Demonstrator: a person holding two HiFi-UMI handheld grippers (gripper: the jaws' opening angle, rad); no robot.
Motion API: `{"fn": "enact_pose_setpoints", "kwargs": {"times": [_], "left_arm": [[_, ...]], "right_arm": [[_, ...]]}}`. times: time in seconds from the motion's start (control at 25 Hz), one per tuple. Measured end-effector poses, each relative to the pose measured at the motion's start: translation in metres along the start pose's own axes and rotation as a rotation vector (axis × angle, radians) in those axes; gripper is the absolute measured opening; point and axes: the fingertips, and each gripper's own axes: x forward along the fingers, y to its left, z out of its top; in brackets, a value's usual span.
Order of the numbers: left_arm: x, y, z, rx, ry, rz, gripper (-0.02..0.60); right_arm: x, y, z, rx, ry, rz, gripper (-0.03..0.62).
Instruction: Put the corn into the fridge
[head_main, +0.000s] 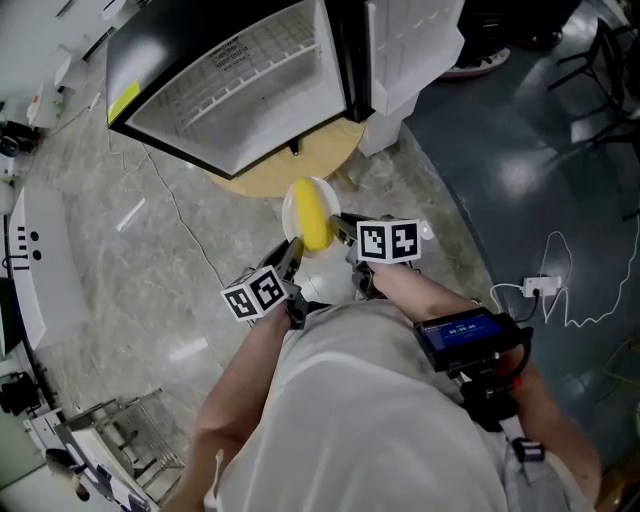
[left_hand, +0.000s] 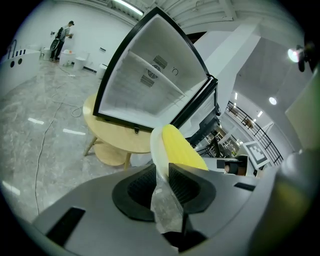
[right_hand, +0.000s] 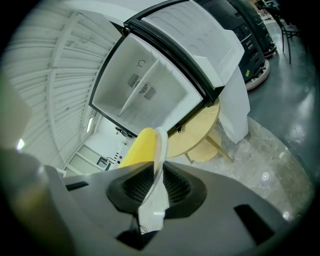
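Your left gripper (head_main: 291, 262) is clamped on the left rim of the white tray (head_main: 291, 212) that carries the corn (head_main: 313, 216). Your right gripper (head_main: 343, 229) pinches the opposite rim. The corn is outside the open fridge (head_main: 250, 90), above the round wooden table (head_main: 300, 166).

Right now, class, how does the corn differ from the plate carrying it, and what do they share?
Colour: the corn is yellow, the plate white.
Shape: the corn is a long cob, the plate thin and flat.
Grip: the left gripper and right gripper clamp the plate's rim; the corn only lies on it.
Shared: both hang before the open fridge.
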Motion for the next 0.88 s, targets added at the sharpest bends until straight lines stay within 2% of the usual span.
{"fn": "enact_pose_setpoints", "kwargs": {"times": [0.28, 0.48, 0.88], "left_arm": [[0.006, -0.004, 0.009, -0.025, -0.019, 0.016, 0.084], [0.009, 0.001, 0.02, -0.01, -0.007, 0.026, 0.084], [0.034, 0.005, 0.035, 0.013, 0.041, -0.016, 0.084]], "right_arm": [[0.003, 0.0, 0.016, -0.015, 0.011, 0.022, 0.055], [0.011, 0.002, 0.023, 0.001, 0.001, 0.03, 0.055], [0.022, -0.014, 0.038, 0.033, -0.021, -0.014, 0.055]]}}
